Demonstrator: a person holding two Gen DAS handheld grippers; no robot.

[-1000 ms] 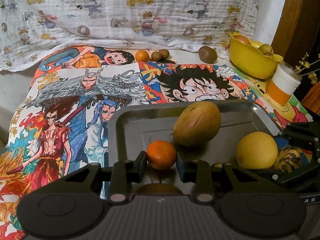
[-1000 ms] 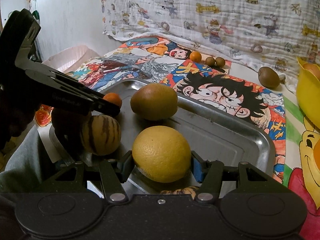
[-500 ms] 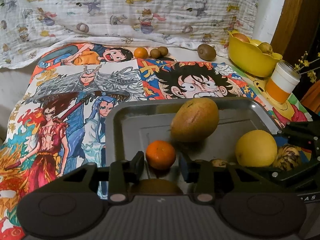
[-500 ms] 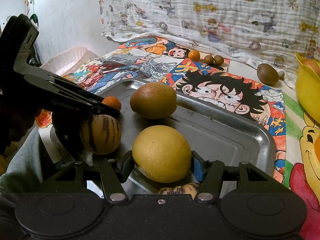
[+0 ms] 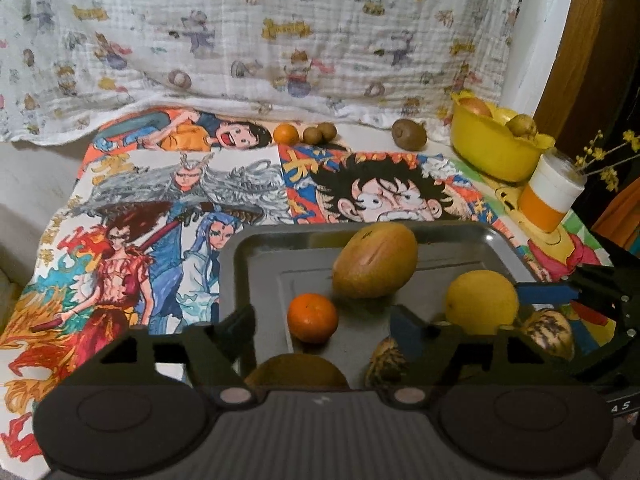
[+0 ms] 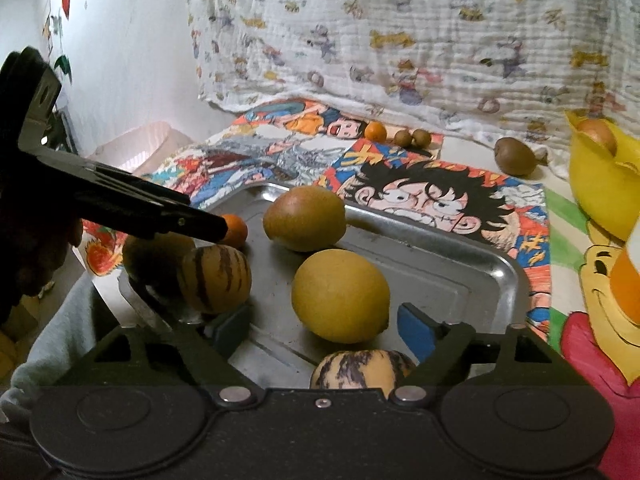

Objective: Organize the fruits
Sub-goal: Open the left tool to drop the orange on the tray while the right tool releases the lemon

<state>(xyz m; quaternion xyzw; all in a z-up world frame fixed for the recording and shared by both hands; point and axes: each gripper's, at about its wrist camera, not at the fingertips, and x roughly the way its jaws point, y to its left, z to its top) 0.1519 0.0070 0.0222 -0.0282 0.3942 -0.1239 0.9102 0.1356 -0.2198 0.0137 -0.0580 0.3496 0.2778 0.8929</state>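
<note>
A metal tray (image 5: pixel 256 272) lies on the cartoon cloth and holds several fruits. In the left wrist view my left gripper (image 5: pixel 324 322) has its jaws opening; a tangerine (image 5: pixel 313 318) rests on the tray between them, clear of both pads. In the right wrist view my right gripper (image 6: pixel 324 328) is also opening around a yellow citrus (image 6: pixel 340 295), which sits free on the tray. A large brown-green fruit (image 6: pixel 305 218) lies behind it. Two striped melons (image 6: pixel 214 280) (image 6: pixel 362 368) sit at the tray's near side.
At the cloth's far edge lie a small orange (image 5: pixel 286 135), two small brown fruits (image 5: pixel 320 134) and a kiwi (image 5: pixel 409 134). A yellow bowl (image 5: pixel 492 148) with fruit and an orange-and-white cup (image 5: pixel 550 196) stand at the right. A white basket (image 6: pixel 140 148) sits far left.
Both grippers have spread their jaws, letting go of the tangerine and the yellow citrus. Both have drawn back a little from the tray.
</note>
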